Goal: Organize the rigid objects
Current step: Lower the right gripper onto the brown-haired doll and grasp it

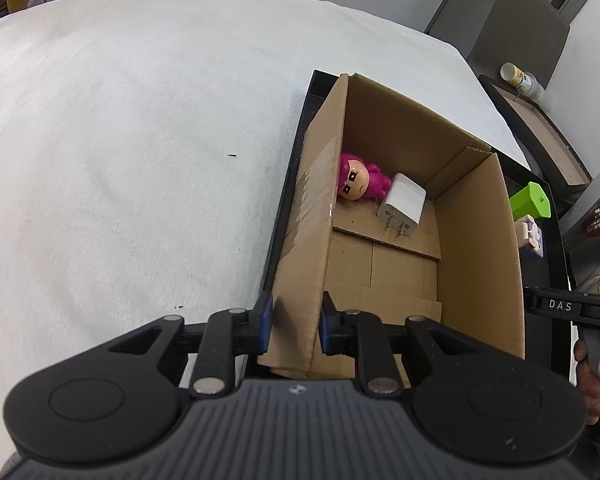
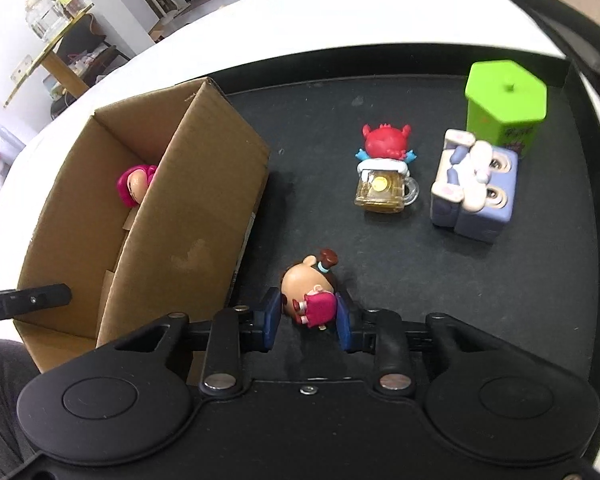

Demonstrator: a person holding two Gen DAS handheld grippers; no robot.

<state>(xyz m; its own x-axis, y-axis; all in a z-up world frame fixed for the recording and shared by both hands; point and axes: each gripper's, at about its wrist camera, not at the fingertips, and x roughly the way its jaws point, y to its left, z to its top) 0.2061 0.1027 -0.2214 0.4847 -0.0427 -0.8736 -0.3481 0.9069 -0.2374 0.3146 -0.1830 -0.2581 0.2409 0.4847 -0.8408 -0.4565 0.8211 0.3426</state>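
Trouble could come first from the biggest thing, the cardboard box (image 1: 396,216). Its near wall is pinched between the blue fingers (image 1: 265,322) of the left gripper (image 1: 294,326). If that wall is pulled too hard, the box could be tipped or dragged across the black tray (image 2: 420,300), and the toys beside it could be knocked over.

Next comes the little doll with the brown hair bun (image 2: 310,290). It lies on its side on the tray, just beside the box, and it sits between the fingers (image 2: 272,320) of the right gripper (image 2: 308,326). The fingers seem to touch its pink body, but it cannot be told how tightly it is held. The doll is round and smooth, so it could be squeezed out and dropped if it is lifted with a weak hold. It could also be bumped against the box rim on the way in.

Inside the box, a pink doll (image 1: 358,178) and a white plug charger (image 1: 404,204) are seen lying at the far end, touching each other. The near part of the box floor is bare.

On the tray, a green lidded pot (image 2: 506,100), a purple block toy (image 2: 474,192) and a red monster on a yellow mug (image 2: 384,172) are left to be sorted. What is inside the green pot cannot be seen.
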